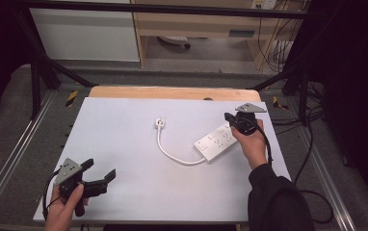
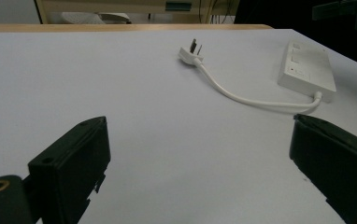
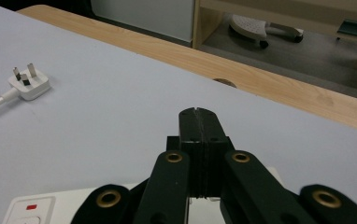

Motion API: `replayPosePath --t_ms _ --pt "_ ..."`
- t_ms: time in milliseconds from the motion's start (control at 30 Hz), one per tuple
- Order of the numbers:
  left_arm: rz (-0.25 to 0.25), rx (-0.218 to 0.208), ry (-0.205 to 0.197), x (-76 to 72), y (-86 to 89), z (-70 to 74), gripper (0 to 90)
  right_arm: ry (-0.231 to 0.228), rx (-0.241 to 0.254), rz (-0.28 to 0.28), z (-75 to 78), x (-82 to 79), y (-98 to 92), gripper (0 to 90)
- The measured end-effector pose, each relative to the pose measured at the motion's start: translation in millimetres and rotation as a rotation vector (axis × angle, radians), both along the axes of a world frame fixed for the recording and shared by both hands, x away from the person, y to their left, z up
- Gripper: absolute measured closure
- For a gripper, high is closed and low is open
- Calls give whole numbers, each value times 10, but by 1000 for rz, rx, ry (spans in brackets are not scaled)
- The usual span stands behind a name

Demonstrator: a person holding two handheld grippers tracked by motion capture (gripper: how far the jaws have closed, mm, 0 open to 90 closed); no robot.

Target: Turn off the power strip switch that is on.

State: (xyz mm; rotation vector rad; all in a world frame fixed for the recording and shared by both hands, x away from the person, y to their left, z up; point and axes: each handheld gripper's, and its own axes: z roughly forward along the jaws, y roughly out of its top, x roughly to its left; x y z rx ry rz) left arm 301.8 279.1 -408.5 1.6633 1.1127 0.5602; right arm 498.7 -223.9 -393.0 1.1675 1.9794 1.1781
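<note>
Nearest the high camera, a dark sleeve [image 1: 278,202] is seen at the bottom right, and matte black plastic jaws are seen on the left gripper [image 1: 100,174], held wide apart with nothing between them, just above the near left corner of the table. A smooth, pale sheet [image 1: 124,144] is laid over the table, whose light wooden edge [image 1: 172,92] is exposed at the far side. A glossy white, rectangular power strip [image 1: 216,141] is found right of centre, lying flat; from it a round white cable [image 1: 172,155] is curved to a blocky three-pin plug [image 1: 159,123] lying with its prongs up. The right gripper [image 3: 199,116] is held over the strip's far end, its jaws pressed flat together on nothing. Metal frame rails [image 1: 8,159] and dark cables [image 1: 312,159] are seen flanking the table, and nothing is placed between the grippers and the strip.
</note>
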Motion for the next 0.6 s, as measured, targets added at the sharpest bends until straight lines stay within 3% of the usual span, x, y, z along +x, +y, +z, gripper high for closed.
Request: replayPosePath --t_ms 600 --pt "-1 3 0 -1 1 1 52 42 -2 1 -115 69 61 900"
